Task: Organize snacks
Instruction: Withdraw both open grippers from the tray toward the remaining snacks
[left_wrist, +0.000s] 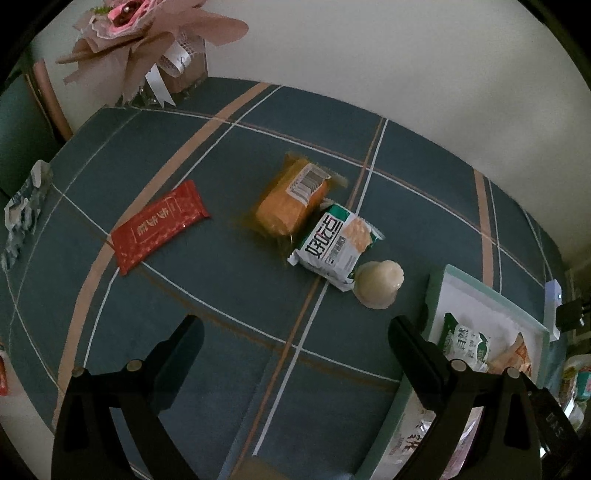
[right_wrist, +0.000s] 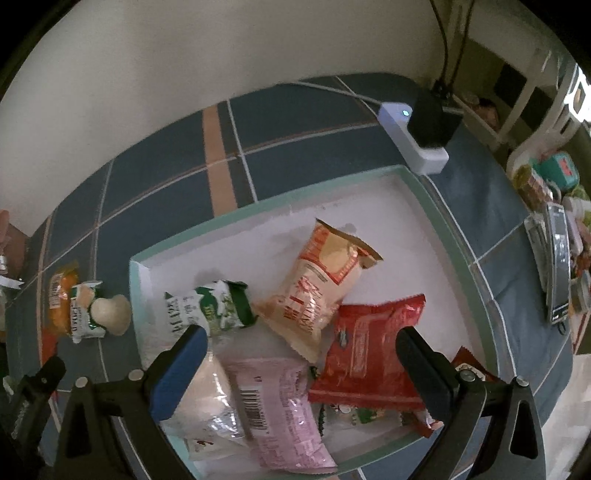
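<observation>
Both grippers, left gripper (left_wrist: 295, 332) and right gripper (right_wrist: 301, 350), gape empty; bare tablecloth (left_wrist: 221, 350) under left; tray (right_wrist: 436, 206) rim bounds right.

Desk (left_wrist: 192, 350): bar (left_wrist: 159, 227) at left, well apart from cake (left_wrist: 288, 203), cracker pack (left_wrist: 334, 245) and jelly cup (left_wrist: 378, 282), touching in a row toward tray (left_wrist: 491, 299) at right. Tray holds several packets (right_wrist: 317, 295); power strip (right_wrist: 413, 136) behind it.
</observation>
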